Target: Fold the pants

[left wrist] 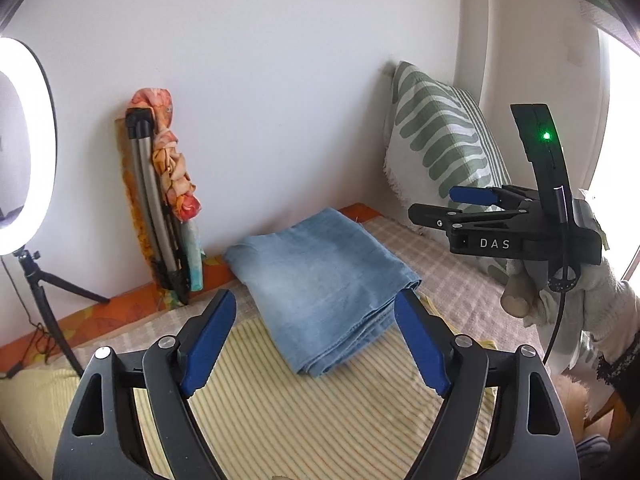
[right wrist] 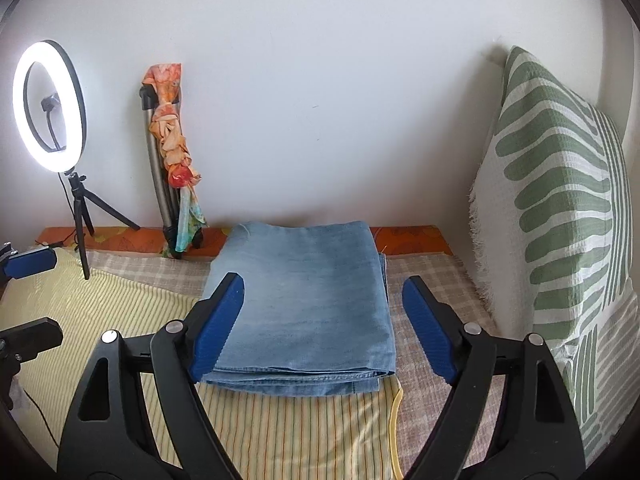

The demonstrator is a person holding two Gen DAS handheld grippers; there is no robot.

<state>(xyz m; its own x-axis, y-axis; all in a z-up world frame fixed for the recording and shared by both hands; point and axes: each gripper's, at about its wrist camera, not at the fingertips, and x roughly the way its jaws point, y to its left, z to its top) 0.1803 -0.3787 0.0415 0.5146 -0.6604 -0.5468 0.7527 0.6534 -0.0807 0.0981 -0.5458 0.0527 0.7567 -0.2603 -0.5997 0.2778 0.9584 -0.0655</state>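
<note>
The light blue denim pants lie folded into a compact rectangle on the bed, several layers stacked; they also show in the right wrist view. My left gripper is open and empty, raised just in front of the pants. My right gripper is open and empty, hovering over the near edge of the pants. The right gripper also shows from the side in the left wrist view, open, held above the bed to the right of the pants.
A yellow striped cloth and a checked sheet cover the bed. A green-patterned pillow leans at right. A ring light on a tripod and a folded tripod with a floral scarf stand by the wall.
</note>
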